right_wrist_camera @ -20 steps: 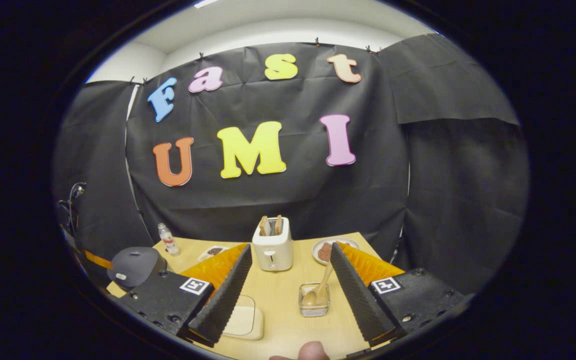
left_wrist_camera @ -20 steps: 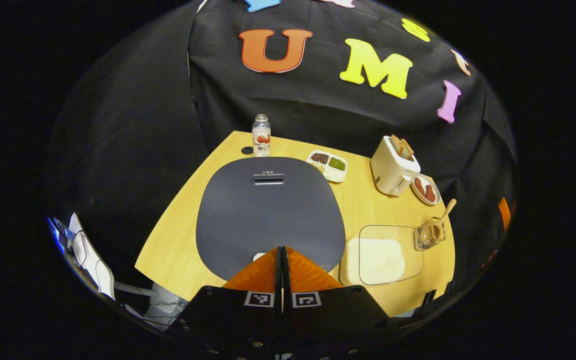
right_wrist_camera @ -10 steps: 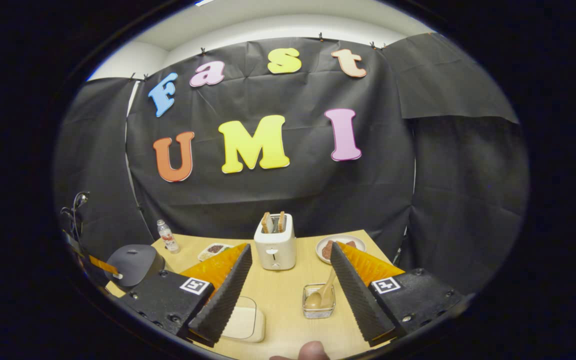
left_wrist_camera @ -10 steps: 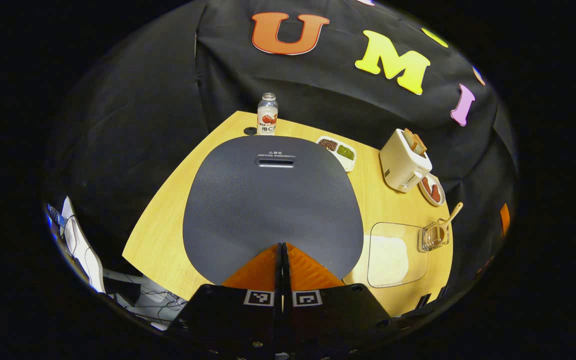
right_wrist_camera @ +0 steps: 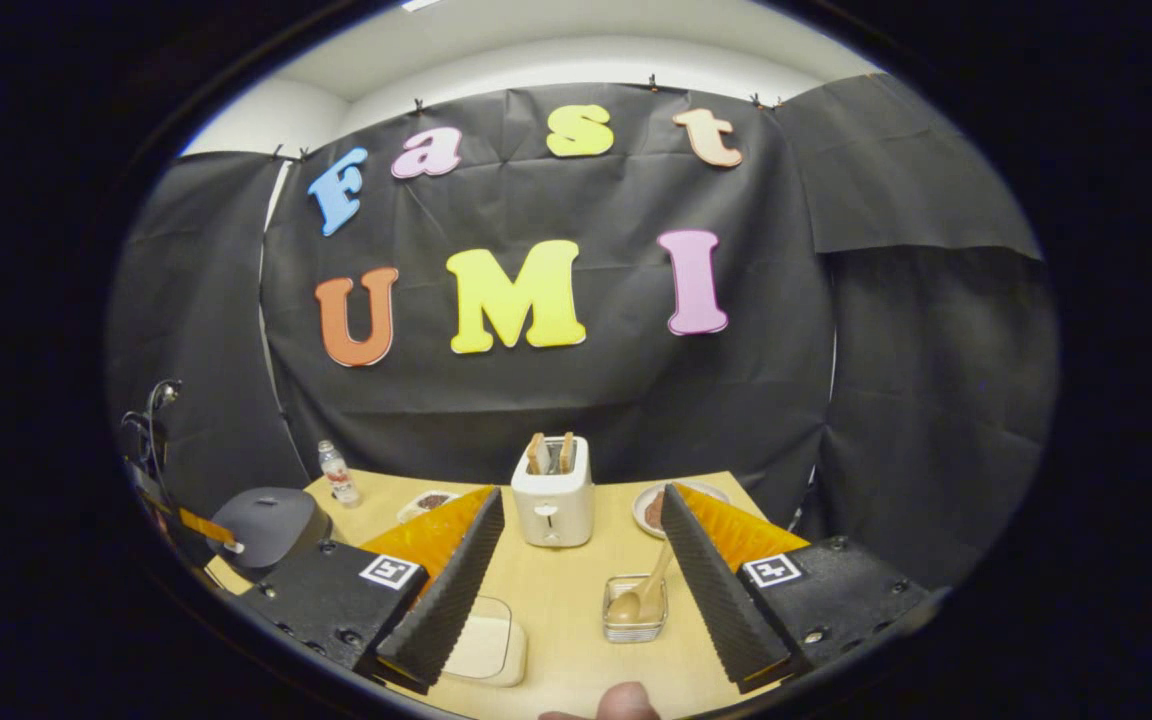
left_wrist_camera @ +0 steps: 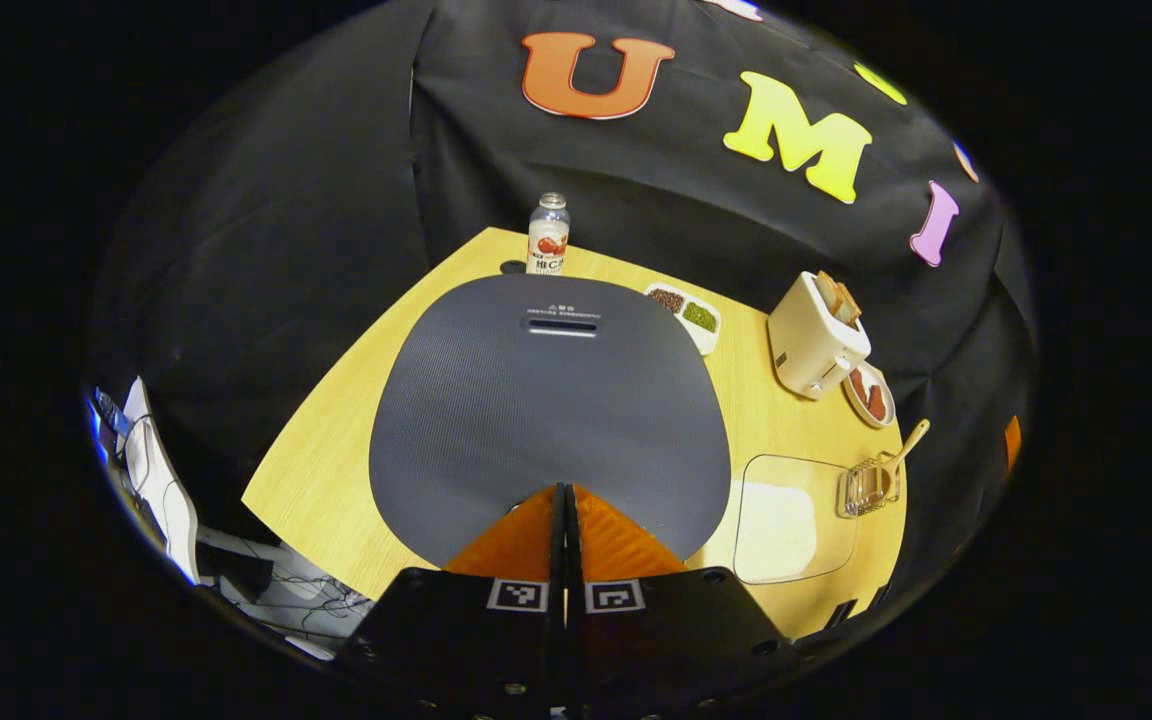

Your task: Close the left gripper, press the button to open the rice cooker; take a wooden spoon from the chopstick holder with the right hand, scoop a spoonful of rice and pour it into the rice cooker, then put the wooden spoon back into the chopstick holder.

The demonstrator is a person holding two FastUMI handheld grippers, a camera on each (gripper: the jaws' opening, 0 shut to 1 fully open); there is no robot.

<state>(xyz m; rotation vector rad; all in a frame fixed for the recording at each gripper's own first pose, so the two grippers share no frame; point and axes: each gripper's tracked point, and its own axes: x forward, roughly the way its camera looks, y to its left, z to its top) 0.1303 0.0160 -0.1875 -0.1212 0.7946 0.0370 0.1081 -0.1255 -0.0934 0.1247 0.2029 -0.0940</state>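
Observation:
The dark grey rice cooker has its lid down. My left gripper is shut with nothing held, its tips over the lid's near edge; the button is hidden under them. The cooker also appears far left in the right gripper view, with the other gripper's tip at its front. My right gripper hangs open above the table. Between its fingers, farther off, the wooden spoon leans in the clear chopstick holder. The holder and spoon sit right of the clear rice tray, also seen as tray.
On the wooden table stand a small bottle, a divided dish of beans, a white toaster with bread and a plate of food. Cables hang past the table's left edge. A fingertip pokes in at the bottom.
My left gripper came closer to the cooker lid, which looms larger, and its tips now cover the white button seen one second ago. The right gripper barely shifted.

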